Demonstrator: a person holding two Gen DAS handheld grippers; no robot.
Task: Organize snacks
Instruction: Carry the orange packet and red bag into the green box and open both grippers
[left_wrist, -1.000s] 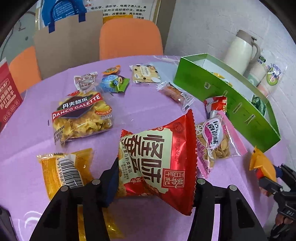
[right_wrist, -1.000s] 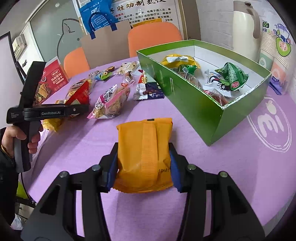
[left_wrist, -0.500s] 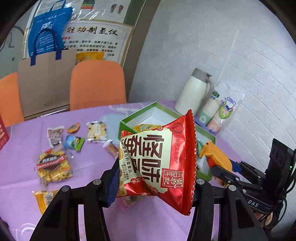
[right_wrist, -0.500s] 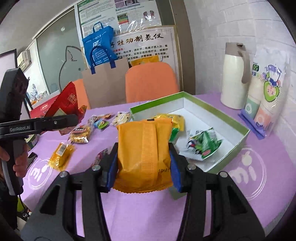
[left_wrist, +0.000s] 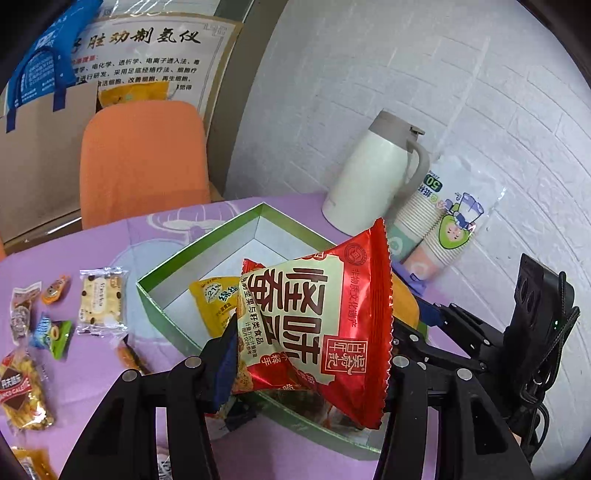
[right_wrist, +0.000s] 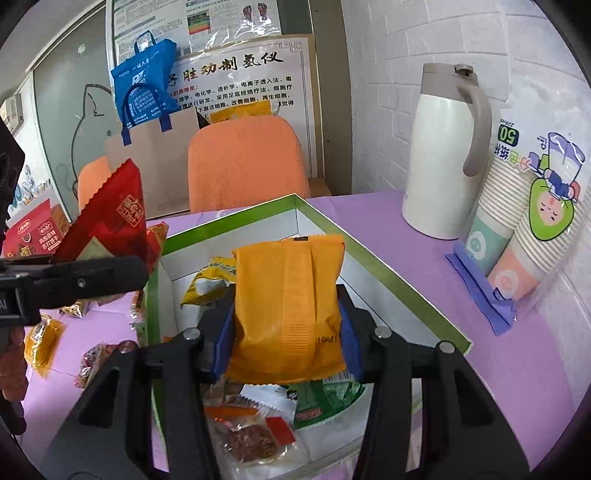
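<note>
We held the left gripper (left_wrist: 310, 354) clamped on a red snack bag (left_wrist: 325, 332), its cream panel printed with large red Chinese characters and a small red seal-style box of characters in one corner, and the bag hung above the open green box (left_wrist: 173, 266). In the right wrist view the right gripper (right_wrist: 286, 332) was closed on an orange packet (right_wrist: 288, 306), seam side up, with a faint printed code starting "19M1" near its lower edge; it too sat over the box, whose inside was white. Inside the box we saw a yellow packet (left_wrist: 216, 302) marked "21%", and, from the right wrist view, a green wrapper (right_wrist: 328, 398) and a clear wrapper with a brown snack (right_wrist: 251, 439) lying beneath the orange packet. On the purple tablecloth (right_wrist: 498, 369) to the left of the box lay loose snacks: a clear pack of pale biscuits (left_wrist: 101, 301), a small blue-and-green packet (left_wrist: 51, 332), and a bag of golden sticks (left_wrist: 22, 391) whose label read "CALETTE" at the visible part. Beyond the box stood a white thermos jug (right_wrist: 443, 155) with a grey lid and handle, and beside it a sleeve of paper cups (right_wrist: 532, 221) marked "50" with a cartoon figure. Behind an orange chair (right_wrist: 243, 166) a poster (right_wrist: 240, 85) carried large brush-style Chinese writing, next to a blue tote bag (right_wrist: 144, 88).
</note>
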